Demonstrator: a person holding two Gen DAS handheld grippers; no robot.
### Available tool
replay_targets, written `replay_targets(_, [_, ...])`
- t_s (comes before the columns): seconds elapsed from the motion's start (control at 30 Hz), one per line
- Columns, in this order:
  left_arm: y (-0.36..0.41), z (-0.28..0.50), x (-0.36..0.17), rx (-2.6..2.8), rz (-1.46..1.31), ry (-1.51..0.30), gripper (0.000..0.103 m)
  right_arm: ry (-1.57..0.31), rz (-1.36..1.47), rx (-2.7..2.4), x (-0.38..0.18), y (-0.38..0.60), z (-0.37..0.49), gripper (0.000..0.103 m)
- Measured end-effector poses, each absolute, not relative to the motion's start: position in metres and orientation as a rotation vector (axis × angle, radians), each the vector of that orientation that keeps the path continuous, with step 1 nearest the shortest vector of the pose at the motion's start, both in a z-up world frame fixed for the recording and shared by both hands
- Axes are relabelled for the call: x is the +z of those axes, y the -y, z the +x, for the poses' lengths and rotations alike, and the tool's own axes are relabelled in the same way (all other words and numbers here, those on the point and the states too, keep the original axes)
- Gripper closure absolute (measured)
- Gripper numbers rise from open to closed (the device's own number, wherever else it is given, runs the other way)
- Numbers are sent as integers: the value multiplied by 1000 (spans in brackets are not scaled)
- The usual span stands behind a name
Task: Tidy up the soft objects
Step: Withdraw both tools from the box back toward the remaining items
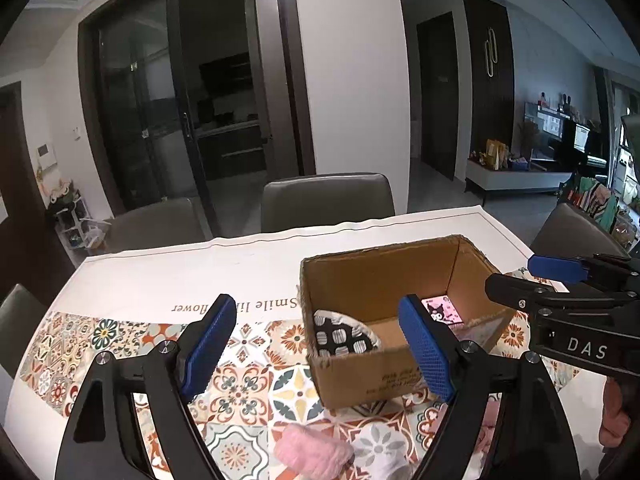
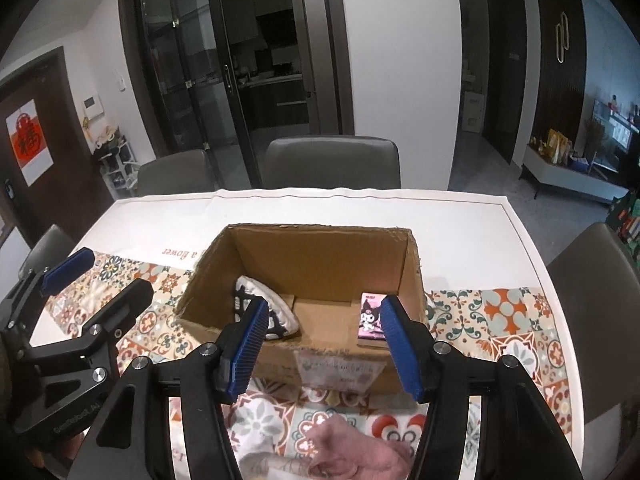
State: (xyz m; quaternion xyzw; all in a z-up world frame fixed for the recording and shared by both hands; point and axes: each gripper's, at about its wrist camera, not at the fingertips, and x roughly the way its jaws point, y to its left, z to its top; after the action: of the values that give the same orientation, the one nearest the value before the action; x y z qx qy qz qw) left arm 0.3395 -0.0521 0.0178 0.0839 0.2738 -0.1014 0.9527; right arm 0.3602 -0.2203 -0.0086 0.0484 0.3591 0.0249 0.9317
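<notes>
I am holding both the left claw and right claw open and empty; the box is holding a patterned cloth and a tissue pack, while pink cloths are waiting on the surface.

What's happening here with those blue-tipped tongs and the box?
A person holds a claw in each hand above a patterned tablecloth. Both the left claw and the right claw are open and empty. The cardboard box already contains a black-and-white pouch and a pink packet. Pink fluffy items still lie outside.
</notes>
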Motion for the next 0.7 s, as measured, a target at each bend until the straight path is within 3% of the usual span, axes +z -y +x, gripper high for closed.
replay_targets(0.7, [21, 277, -3, -185, 183, -594, 19, -760, 110, 25, -18, 189, 294, 43])
